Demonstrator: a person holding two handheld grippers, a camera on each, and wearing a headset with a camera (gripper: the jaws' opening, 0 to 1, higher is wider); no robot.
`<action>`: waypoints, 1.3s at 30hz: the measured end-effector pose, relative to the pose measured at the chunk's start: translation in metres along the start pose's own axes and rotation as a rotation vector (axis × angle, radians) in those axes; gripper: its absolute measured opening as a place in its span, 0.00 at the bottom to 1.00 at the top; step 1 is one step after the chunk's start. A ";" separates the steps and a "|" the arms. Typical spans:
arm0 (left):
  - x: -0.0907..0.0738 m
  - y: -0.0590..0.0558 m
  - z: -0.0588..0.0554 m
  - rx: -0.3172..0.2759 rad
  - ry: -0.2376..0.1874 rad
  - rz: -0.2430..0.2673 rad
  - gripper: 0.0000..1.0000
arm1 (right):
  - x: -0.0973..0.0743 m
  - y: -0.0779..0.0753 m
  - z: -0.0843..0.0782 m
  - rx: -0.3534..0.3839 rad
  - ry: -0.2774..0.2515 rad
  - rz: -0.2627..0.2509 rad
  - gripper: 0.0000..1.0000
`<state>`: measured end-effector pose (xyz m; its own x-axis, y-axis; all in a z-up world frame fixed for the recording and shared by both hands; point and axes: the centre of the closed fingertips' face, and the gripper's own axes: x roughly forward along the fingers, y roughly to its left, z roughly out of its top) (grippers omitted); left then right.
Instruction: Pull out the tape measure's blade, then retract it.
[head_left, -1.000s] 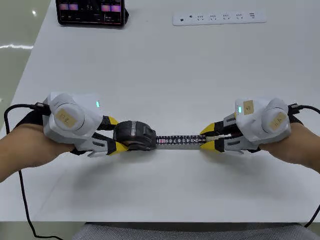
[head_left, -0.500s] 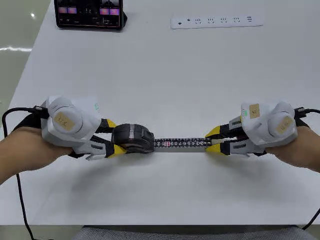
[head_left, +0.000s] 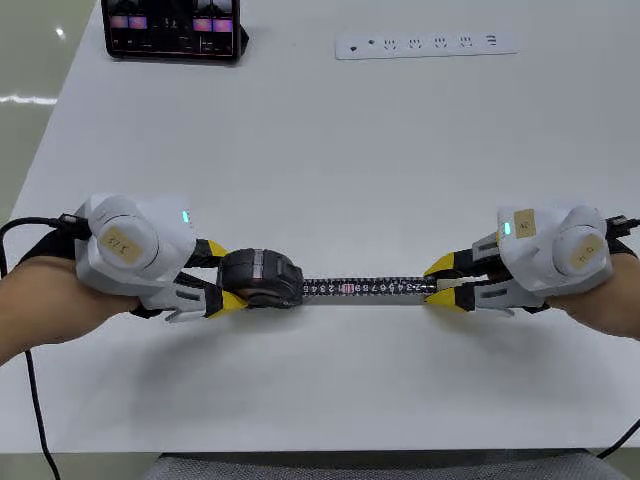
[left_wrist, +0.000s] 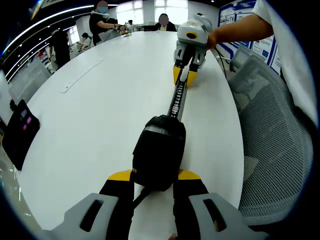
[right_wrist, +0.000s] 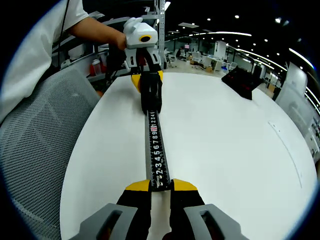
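Left gripper (head_left: 226, 281): jaws clamped on the black tape measure (head_left: 262, 279), which rests on the white table (head_left: 330, 150). Right gripper (head_left: 447, 283): jaws pinched on the tip of the blade (head_left: 365, 288), which runs straight between the two. Power strip (head_left: 427, 44) near the far edge.

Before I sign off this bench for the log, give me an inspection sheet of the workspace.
Surface: white table, flat.
Job's things: tape measure case lies on the table; blade drawn out to the right, numbers up.
Clutter: dark device with lit screen and white power strip at the far edge.
Grippers: left gripper shut on the case; right gripper pinches the blade's tip between its fingers.
Cables: black cable trails from each gripper off the near edge.
Surroundings: mesh chair by the table; people at its far end.
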<state>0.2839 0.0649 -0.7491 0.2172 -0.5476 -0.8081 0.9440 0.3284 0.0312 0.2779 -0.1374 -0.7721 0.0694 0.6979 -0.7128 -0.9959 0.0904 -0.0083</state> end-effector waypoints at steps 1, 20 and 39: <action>0.000 0.000 0.000 0.000 0.001 0.000 0.24 | -0.001 0.000 -0.001 0.001 0.002 -0.001 0.10; 0.000 -0.001 -0.001 0.003 0.005 -0.001 0.24 | -0.020 -0.002 -0.022 0.010 0.041 -0.016 0.09; 0.000 -0.001 0.000 0.005 0.008 0.000 0.24 | -0.033 -0.004 -0.036 0.003 0.088 -0.022 0.09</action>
<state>0.2832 0.0640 -0.7492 0.2152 -0.5417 -0.8126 0.9453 0.3245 0.0341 0.2777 -0.1865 -0.7737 0.0856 0.6307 -0.7713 -0.9939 0.1076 -0.0224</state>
